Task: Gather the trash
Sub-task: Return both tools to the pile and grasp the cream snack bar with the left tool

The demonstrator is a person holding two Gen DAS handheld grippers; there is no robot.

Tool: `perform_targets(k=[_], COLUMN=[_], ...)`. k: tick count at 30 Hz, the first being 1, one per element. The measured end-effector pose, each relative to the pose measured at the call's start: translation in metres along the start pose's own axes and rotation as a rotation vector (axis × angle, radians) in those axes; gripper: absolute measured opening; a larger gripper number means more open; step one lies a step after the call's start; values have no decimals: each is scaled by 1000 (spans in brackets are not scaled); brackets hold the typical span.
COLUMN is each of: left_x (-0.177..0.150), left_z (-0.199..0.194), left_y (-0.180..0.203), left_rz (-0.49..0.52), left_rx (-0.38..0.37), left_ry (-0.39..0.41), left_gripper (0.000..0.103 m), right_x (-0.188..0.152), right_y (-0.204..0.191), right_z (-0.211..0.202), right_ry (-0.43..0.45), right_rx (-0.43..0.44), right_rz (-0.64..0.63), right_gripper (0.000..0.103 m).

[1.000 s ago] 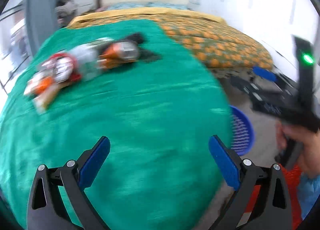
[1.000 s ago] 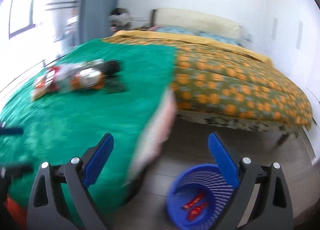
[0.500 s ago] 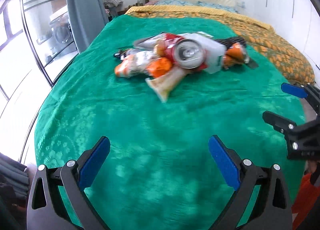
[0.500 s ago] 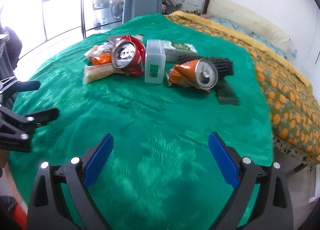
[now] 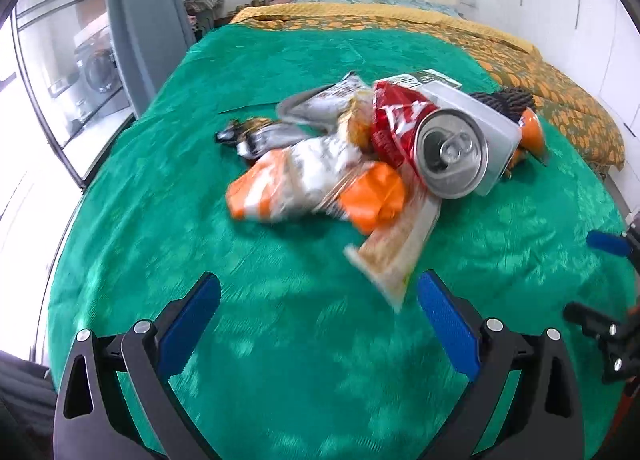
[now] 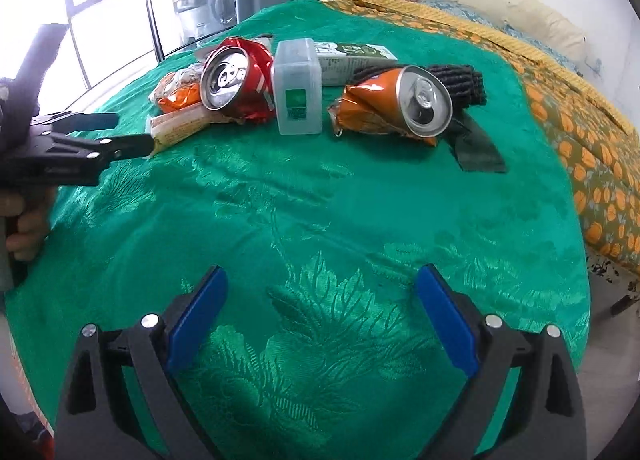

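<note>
Both tools stand ready over the green bedspread (image 6: 320, 220), and neither has hold of anything. The left gripper (image 5: 318, 320) has its jaws spread wide, nothing between the blue pads; the right gripper (image 6: 322, 316) is likewise wide open and empty.

Step in hand, as it appears: an approach to the trash pile (image 5: 360, 156) for a first pick.

Recommended procedure:
- Take an outlying item first. The beige wrapper (image 5: 400, 244) lies nearest the left gripper, its corner pointing toward the jaws — a flat, limp piece that probably calls for a low, shallow pinch on one edge.
- Leave the stacked pieces until the loose ones are gone; pulling from beneath would likely scatter the rest.
- For the right side, the crushed orange can (image 6: 400, 104) sits apart from the others and looks easiest to span across its dented body.

Condition of the trash: it lies heaped near the middle of the bedspread, well ahead of both tools. A crushed red can (image 6: 236, 84) shows its silver top toward the cameras, touching a translucent plastic box (image 6: 298, 88) that stands upright beside it. An orange-and-white snack bag (image 5: 288, 184) and silver foil wrappers (image 5: 260, 136) lie crumpled on the left flank. A green-and-white carton (image 6: 352, 56) rests behind the box, and a dark ribbed object (image 6: 460, 84) — identity unclear — sits behind the orange can.
</note>
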State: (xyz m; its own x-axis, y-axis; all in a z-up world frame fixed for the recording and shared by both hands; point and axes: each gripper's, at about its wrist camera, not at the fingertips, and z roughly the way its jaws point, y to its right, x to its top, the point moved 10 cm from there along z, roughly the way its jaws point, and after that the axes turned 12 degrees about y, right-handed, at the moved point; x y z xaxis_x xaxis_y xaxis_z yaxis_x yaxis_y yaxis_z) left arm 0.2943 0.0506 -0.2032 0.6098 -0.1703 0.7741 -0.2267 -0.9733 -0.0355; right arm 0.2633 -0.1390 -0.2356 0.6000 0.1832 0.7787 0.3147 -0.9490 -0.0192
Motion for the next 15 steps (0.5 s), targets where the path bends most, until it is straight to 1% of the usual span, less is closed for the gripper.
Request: perform_targets(k=[1,3,4,5,7,8,9,12,15], left_x=[3,6,6,5,6,6,5,-4,-28], left_z=[5,10,14,16,16,14,12,-4,-33], left_y=[5,11,16,19,26,30,32,34,31], left_rz=[4,11,11,8,8,3,-4,-51,-124], left_rx=[-16,-34,-47,-57,-65,-79,-82,-81,-80], left_ry=[-3,-16,-30,-39,-32,-32,-30,-35,-61], left_gripper=[96,81,77,67,51,35,31,27,28], right_x=[0,1,1,1,1,1,0,0,0], right_y=[2,3,3,3,5,6,7,11,13], right_z=[1,1,1,0,-1,-1,-2,-2,-3], right_ry=[-1,1,3,5,8,9,10,10,16], right_rx=[-3,-9,-14,-21,-30,-35,-37,-36,-35], right_rz=[4,6,6,7,13,20,26,48,59], right_gripper=[93,93,93,93,93,93,93,93,93])
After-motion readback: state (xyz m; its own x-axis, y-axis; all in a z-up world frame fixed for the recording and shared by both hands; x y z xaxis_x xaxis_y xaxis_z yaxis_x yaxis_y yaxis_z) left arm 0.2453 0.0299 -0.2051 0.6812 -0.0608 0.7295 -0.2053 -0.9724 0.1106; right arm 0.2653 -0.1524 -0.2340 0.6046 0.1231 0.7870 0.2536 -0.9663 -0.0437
